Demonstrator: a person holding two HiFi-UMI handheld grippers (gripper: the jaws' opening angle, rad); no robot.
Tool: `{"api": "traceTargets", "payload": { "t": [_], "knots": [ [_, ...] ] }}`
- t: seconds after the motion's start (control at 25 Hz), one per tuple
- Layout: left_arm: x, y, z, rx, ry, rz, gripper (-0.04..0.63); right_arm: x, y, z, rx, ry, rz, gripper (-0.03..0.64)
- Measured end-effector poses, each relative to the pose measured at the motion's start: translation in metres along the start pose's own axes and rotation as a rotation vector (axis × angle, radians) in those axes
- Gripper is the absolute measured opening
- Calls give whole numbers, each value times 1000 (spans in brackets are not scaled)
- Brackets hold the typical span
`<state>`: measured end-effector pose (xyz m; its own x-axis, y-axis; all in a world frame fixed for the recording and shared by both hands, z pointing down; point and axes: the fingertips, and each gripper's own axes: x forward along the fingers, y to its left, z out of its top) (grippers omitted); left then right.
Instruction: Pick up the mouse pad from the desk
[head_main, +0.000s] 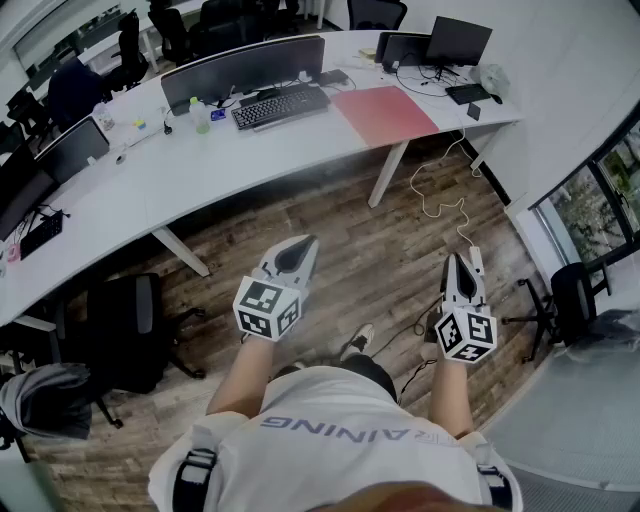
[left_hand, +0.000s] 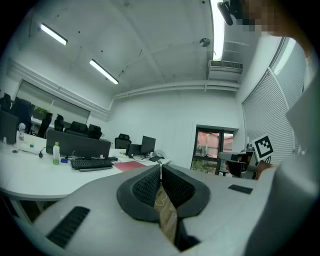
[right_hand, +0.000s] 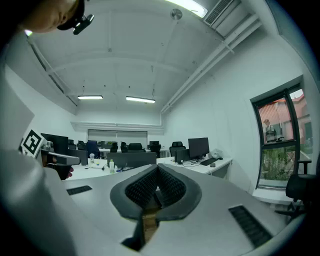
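Note:
The red mouse pad (head_main: 384, 113) lies flat on the long white desk (head_main: 230, 170), right of the black keyboard (head_main: 280, 106). It shows as a thin red strip (left_hand: 131, 165) in the left gripper view. My left gripper (head_main: 303, 243) is held level over the wood floor, well short of the desk, jaws shut with nothing in them. My right gripper (head_main: 456, 262) hangs at the same height to the right, also shut and empty. In each gripper view the black ribbed pads (left_hand: 161, 186) (right_hand: 156, 186) meet at the tips.
Monitors (head_main: 243, 70) (head_main: 457, 40), a green-capped bottle (head_main: 200, 116) and cables sit on the desk. A white cable (head_main: 440, 205) trails on the floor by the desk leg (head_main: 387, 173). Black office chairs (head_main: 125, 335) (head_main: 572, 300) stand left and right of me.

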<state>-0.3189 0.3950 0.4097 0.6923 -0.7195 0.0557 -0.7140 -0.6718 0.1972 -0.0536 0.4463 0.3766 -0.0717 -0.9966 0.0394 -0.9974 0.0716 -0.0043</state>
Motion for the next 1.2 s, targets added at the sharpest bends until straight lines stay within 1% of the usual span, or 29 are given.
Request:
{"api": "traceTargets", "payload": {
  "t": [0.36,0.52,0.64,1.0,1.2],
  "knots": [
    [0,-2,2,0,-1,-7,38,0,1,0,-2,2,-6,21],
    [0,-3,2,2,1,-7,38,-2,-2,2,30,-26,-10,21],
    [2,-1,4,4,2,-3,38,-1,-4,4,32,-37,-13,23],
    [22,5,5,-2,24,29,38,17,-27,-1,71,-7,-18,22],
    [46,16,7,-7,39,66,38,43,-40,-3,93,4,13,21]
  ]
}}
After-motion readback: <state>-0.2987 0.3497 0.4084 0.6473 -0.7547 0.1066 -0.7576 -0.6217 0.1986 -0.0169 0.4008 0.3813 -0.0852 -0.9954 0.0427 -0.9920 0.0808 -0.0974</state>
